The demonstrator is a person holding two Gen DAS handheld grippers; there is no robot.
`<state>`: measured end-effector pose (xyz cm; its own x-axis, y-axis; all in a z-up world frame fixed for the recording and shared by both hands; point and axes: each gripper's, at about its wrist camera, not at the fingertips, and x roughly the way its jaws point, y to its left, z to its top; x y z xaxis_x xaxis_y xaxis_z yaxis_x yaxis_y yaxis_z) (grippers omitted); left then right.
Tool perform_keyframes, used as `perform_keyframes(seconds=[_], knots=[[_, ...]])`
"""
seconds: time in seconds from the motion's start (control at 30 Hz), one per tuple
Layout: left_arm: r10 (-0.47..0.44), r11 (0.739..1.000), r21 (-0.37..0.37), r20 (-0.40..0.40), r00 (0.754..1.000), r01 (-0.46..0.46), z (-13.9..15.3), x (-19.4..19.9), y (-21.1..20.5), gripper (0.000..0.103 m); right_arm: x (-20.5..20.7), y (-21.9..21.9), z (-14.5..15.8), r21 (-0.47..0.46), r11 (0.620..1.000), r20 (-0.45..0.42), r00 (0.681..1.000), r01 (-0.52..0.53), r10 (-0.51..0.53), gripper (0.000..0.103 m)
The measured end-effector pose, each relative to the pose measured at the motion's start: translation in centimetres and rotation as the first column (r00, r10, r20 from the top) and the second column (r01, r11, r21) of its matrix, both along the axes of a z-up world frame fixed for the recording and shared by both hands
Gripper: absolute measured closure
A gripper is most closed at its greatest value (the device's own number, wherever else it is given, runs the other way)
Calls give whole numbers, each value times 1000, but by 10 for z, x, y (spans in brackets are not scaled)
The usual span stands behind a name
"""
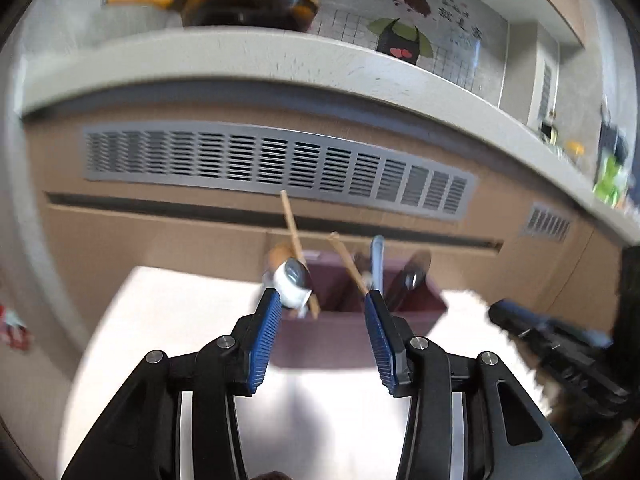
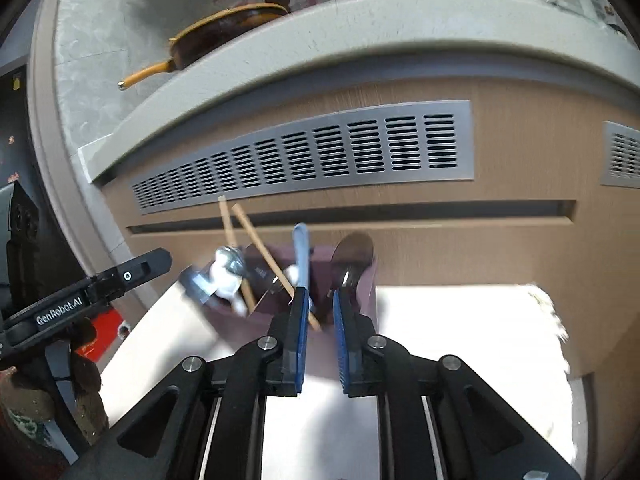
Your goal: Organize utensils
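A maroon utensil holder [image 1: 320,344] stands on a bright white table and holds wooden chopsticks [image 1: 294,236], a white and metal spoon [image 1: 294,280], a blue-handled utensil [image 1: 377,256] and a dark spoon [image 1: 412,276]. My left gripper [image 1: 320,300] is open, just in front of the holder, with nothing between its blue pads. In the right wrist view the same holder [image 2: 240,330] shows with chopsticks [image 2: 256,240], the blue handle [image 2: 301,252] and the dark spoon [image 2: 354,250]. My right gripper [image 2: 320,300] is open with a narrow gap, close before the holder, empty.
A wooden cabinet front with a grey vent grille [image 1: 276,160] rises behind the table. A grey counter [image 1: 248,56] above carries a dark pan with a yellow handle [image 1: 248,4]. The left gripper's black body [image 2: 80,292] shows at left in the right wrist view.
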<state>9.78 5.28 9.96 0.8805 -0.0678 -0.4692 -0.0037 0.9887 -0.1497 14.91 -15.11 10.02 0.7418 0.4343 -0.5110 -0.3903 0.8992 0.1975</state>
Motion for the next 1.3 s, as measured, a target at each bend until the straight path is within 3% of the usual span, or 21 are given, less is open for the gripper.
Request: perform_keyframes(seconds=[0.1,0.23,0.33,0.5,0.97,1.3], knots=[[42,994,98,-17,999,-40,-2,-39,-15,58,-46,2,5,-64,998,31,999,-15,17,86],[96,982,168,-70,993,-83,-6,-79,-30,58,-101,12,6,-158,987,30,999,-17,22,84],[94,984,158,-87,992,-80,-4,-103,-34,58,-128,14,7,-167,986,23,1000,-5,9,83],[67,985,167,-76,995,-53,2,-130,-44,58,-163,22,16,-222,975,96,995,23,-1,83],[44,992,122,-86,995,-34,11,-147,-45,58,-174,5,25,-164,984,57,996,73,-64,83],[41,993,118,-84,996,-31,11,-150,-46,58,-175,7,24,-168,984,51,997,57,-49,83]])
